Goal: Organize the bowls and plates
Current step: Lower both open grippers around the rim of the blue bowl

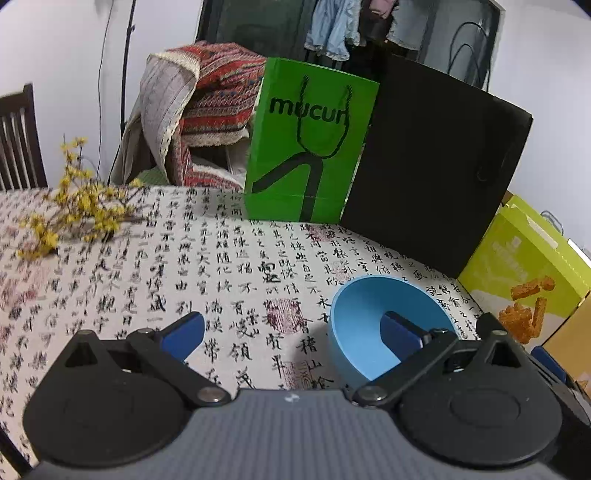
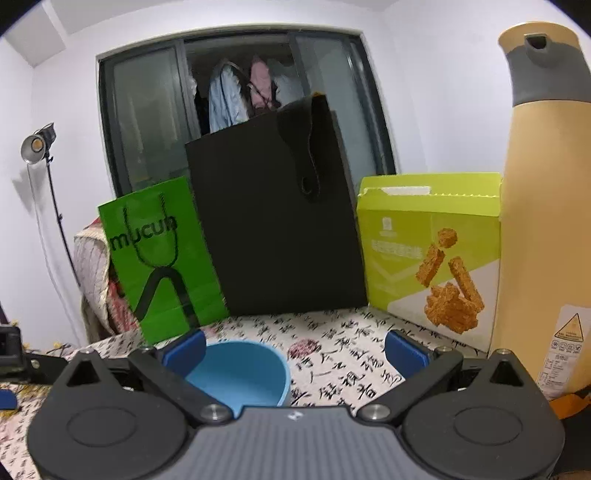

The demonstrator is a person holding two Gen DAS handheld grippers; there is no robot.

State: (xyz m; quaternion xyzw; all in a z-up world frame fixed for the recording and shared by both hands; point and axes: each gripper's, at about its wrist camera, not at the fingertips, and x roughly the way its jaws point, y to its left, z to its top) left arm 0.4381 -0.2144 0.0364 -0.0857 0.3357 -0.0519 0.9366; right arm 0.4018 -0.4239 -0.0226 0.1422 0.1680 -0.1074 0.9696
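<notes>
Blue bowl (image 1: pixel 360 332), both grippers' fingers (image 1: pixel 400 330) apart

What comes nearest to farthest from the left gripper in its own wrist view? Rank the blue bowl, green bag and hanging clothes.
1. Blue bowl: right beside the open left gripper, its right finger overlapping the bowl.
2. Green bag: standing at the far edge of the table, centre.
3. Hanging clothes: behind the table, top of the view, beyond the dark window frame.

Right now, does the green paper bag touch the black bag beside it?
Cannot tell. In both wrist views the green paper bag and the black bag overlap with no gap showing, but one may simply stand behind the other.
</notes>
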